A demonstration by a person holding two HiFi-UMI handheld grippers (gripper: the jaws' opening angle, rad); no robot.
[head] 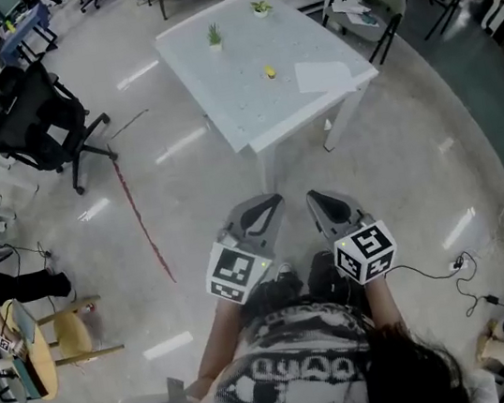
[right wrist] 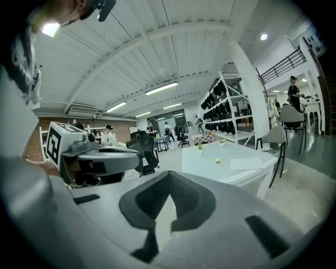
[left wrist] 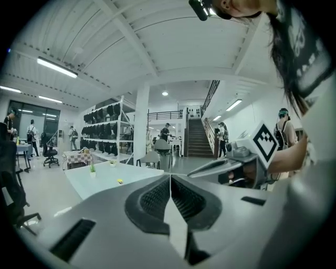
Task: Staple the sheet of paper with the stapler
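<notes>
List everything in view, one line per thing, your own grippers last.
table: one, white, ahead of the person
sheet of paper: one, white, right side of the table
small yellow object: one, yellow, mid-table, left of the paper
potted plants: two, green, table's far end
office chair: one, black, on the floor at left
left gripper: one, grey, jaws shut, empty
right gripper: one, grey, jaws shut, empty

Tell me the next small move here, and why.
Probably walk forward to the white table: both the left tongs and right tongs are shut and empty, held over the floor, while the sheet of paper and a small yellow item, perhaps the stapler, lie on the table well ahead.
</notes>
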